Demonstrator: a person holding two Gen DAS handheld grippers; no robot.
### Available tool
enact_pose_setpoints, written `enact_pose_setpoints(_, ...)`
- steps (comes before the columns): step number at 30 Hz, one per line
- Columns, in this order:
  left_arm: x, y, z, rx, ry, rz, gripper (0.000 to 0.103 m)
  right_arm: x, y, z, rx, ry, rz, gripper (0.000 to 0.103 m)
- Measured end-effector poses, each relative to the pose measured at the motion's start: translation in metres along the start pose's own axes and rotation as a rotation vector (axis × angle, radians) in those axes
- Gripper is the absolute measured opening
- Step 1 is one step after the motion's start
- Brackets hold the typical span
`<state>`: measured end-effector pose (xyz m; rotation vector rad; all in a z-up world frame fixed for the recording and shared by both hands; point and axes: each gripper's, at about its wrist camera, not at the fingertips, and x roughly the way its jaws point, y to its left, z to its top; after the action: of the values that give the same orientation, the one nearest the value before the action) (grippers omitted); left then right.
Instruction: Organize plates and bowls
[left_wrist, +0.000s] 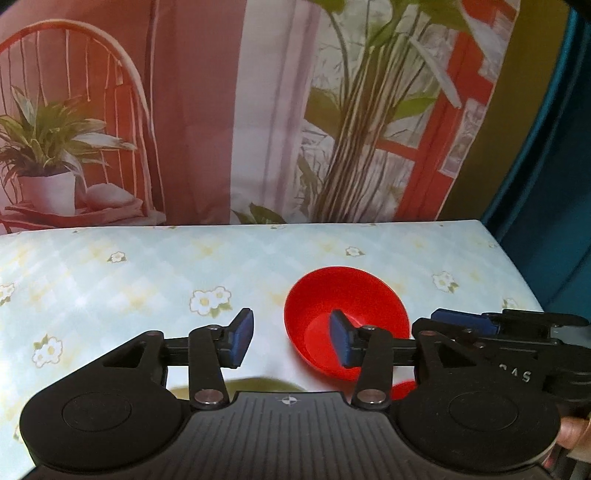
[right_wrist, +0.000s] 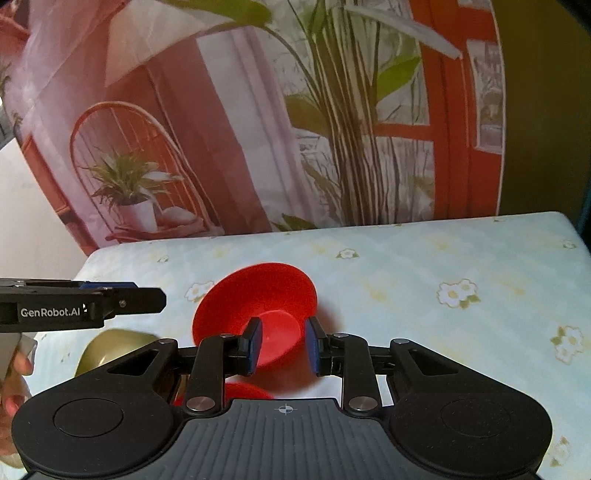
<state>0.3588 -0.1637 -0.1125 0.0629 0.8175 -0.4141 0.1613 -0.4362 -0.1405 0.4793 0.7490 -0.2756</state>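
A red bowl (left_wrist: 347, 295) (right_wrist: 258, 291) hangs tilted just above the flowered table (left_wrist: 110, 288) (right_wrist: 461, 254), its inside turned toward both cameras. My right gripper (right_wrist: 283, 345) (left_wrist: 434, 315) is shut on the bowl's lower right wall, with one pad inside and one outside. My left gripper (left_wrist: 291, 339) (right_wrist: 147, 295) is open with nothing between its pads, just left of the bowl. An olive bowl (left_wrist: 258, 386) (right_wrist: 110, 347) sits on the table under the left gripper. A second red dish (left_wrist: 404, 389) (right_wrist: 247, 391) shows partly below the right gripper's fingers.
A printed curtain (left_wrist: 207, 110) with plants and a red chair hangs right behind the table's far edge. The table's right edge (left_wrist: 517, 266) drops off beside a dark teal surface. A person's hand (right_wrist: 14, 369) holds the left gripper.
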Motion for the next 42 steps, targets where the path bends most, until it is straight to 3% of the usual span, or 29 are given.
enact_pose_setpoints(14, 0.042, 0.01, 0.004, 0.009, 0.083, 0.015, 0.048, 0.044, -0.001, 0.013, 0.047, 0.032, -0.003, 0.044)
enact_pose_setpoints(24, 0.051, 0.008, -0.003, 0.008, 0.103, -0.017, 0.047, 0.049, -0.003, 0.014, 0.057, 0.036, -0.014, 0.043)
enact_pose_setpoints(28, 0.05, 0.008, -0.004, 0.029, 0.094, -0.018, 0.027, 0.052, -0.009, 0.011, 0.087, 0.052, -0.011, 0.043)
enact_pose_setpoints(31, 0.051, 0.009, -0.005, 0.031, 0.099, -0.027, 0.023, 0.054, -0.01, 0.01, 0.089, 0.064, 0.001, 0.031)
enact_pose_setpoints(34, 0.051, 0.006, -0.006, 0.044, 0.097, -0.023, 0.019, 0.053, -0.011, 0.009, 0.091, 0.057, -0.01, 0.012)
enact_pose_setpoints(42, 0.039, 0.001, -0.003, 0.061, 0.064, -0.013, 0.019, 0.046, -0.011, 0.011, 0.099, 0.036, -0.01, 0.009)
